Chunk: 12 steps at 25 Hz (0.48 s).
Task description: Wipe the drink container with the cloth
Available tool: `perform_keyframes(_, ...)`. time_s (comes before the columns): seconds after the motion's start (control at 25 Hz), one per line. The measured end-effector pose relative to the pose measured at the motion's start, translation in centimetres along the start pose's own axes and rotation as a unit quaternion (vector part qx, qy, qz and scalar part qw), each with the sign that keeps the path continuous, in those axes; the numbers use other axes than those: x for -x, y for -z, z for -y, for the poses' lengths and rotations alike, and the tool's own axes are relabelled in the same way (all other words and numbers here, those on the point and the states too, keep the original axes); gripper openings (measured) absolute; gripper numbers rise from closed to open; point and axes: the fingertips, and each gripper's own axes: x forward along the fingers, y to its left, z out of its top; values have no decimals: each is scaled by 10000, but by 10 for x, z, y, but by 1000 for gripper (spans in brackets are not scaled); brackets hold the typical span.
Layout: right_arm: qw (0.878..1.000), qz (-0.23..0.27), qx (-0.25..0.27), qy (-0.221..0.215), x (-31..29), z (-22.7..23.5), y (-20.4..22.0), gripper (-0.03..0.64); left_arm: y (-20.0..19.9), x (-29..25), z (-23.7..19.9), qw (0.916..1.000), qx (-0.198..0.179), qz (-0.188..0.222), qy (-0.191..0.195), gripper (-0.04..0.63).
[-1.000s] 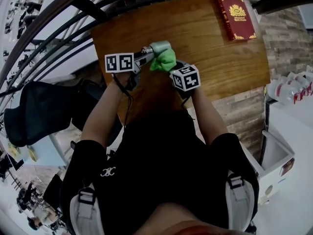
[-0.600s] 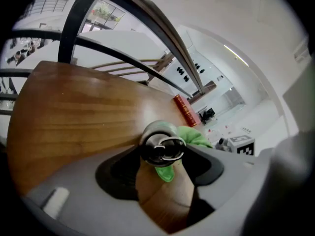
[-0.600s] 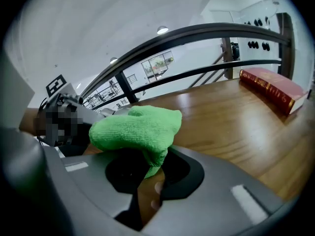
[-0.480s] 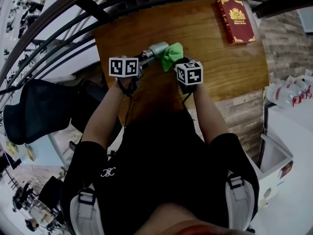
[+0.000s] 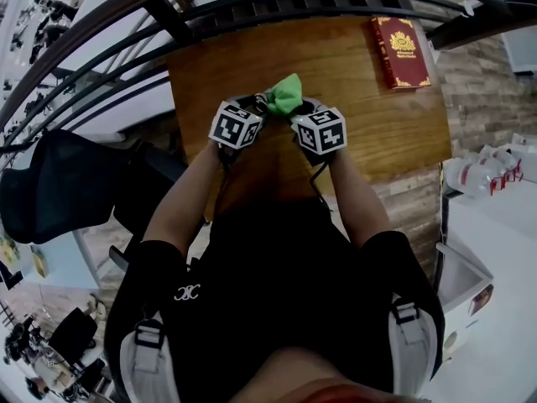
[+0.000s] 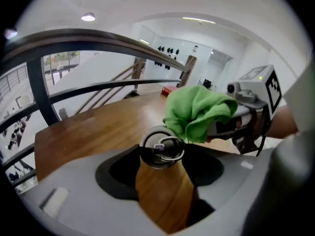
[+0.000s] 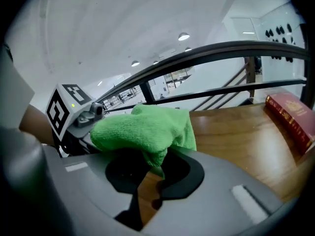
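While left gripper (image 5: 256, 106) fingers clamp the drink container (image 6: 161, 149), right gripper (image 5: 299, 109) fingers pinch the cloth (image 7: 142, 124), bunched just beyond left fingertips.

The left gripper (image 6: 161, 173) had rolled over with the drink container (image 6: 161, 149) in its jaws. Its marker cube (image 5: 236, 124), which had lain with one face flat upward a second before, now sat cocked on a corner and further right, close beside the right gripper's cube (image 5: 320, 130). The container had stuck out plainly to the far right of that gripper, but was now mostly tucked behind the cube and the cloth (image 5: 286, 95). The right gripper (image 7: 147, 181) had carried the cloth from the near side of the container's body up over its far end.
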Motion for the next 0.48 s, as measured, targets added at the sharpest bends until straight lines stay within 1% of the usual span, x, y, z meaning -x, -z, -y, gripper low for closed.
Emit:
perform_keyframes(0.16, 9993, -27, 279, -229, -1, -20, -12, 52, -2, -1, 10, 9978, -656, 53, -79, 318)
perform_keyframes(0.24, 9988, -82, 388, -277, -3, -25, -14, 52, -3, 3, 17, 9958, -907, 53, -69, 318)
perform_keyframes(0.36, 9978, -231, 526, -323, -6, -25, -12, 52, 2, 4, 21, 9920, -1257, 46, -87, 318)
perform_keyframes(0.48, 9967, -428, 616, -307, -11, -19, -6, 52, 7, 5, 24, 9867, -1614, 123, -115, 318)
